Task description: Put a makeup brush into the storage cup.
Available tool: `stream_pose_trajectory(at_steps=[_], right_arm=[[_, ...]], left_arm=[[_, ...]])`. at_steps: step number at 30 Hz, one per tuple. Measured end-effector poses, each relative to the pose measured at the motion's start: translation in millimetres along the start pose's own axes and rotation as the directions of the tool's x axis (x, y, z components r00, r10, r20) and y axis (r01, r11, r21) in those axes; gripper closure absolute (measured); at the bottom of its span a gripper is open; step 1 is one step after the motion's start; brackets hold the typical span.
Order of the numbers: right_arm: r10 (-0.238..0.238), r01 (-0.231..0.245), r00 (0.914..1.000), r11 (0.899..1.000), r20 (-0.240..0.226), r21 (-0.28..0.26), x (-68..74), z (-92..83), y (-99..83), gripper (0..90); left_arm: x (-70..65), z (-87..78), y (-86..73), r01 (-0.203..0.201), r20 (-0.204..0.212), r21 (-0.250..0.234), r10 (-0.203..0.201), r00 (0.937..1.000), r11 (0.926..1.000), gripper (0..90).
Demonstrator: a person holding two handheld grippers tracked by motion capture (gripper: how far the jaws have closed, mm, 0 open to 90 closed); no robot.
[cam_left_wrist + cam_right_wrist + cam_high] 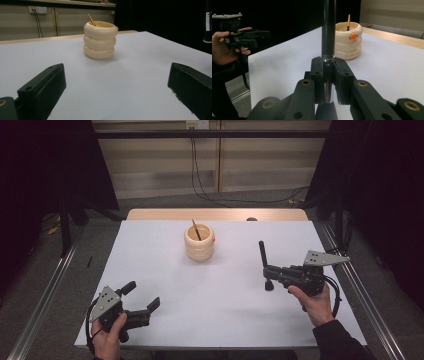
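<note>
Jaws of the right gripper (328, 82) were clamped on a dark pen (328, 37), pinching a shiny metal band low on its barrel. In the right gripper view the pen rose straight up the middle of the frame and out past the top edge, smooth, round and near-black above the silver band. In the high view the right gripper (270, 272) sat at centre right, and the pen (263, 257) stood upright over the white table (165, 270), its thicker lower end just below the jaws.

Beyond it, at upper centre of that view, stood a cream holder (199, 242) shaped like three stacked rings, with a thin pencil (196, 229) leaning inside.

At lower left the left gripper (145, 297) was held low over the table, jaws spread wide with nothing between them.
</note>
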State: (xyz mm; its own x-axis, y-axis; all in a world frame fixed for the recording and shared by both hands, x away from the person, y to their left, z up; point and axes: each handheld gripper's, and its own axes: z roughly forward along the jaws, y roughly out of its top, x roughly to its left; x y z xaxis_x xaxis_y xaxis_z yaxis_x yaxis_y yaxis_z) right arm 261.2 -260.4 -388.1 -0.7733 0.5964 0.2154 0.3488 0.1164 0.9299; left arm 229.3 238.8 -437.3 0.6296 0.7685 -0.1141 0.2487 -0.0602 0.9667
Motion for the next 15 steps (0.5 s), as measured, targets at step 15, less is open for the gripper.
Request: stream_pose_trajectory(at_steps=[15], right_arm=[[-0.035,0.039,0.9977,0.996,-0.058,0.084,17.4,28.9,9.6,78.8]], left_arm=[[-0.9,0.5,0.8,-0.01,0.015,-0.003,0.01,0.9998,0.9999,1.5]])
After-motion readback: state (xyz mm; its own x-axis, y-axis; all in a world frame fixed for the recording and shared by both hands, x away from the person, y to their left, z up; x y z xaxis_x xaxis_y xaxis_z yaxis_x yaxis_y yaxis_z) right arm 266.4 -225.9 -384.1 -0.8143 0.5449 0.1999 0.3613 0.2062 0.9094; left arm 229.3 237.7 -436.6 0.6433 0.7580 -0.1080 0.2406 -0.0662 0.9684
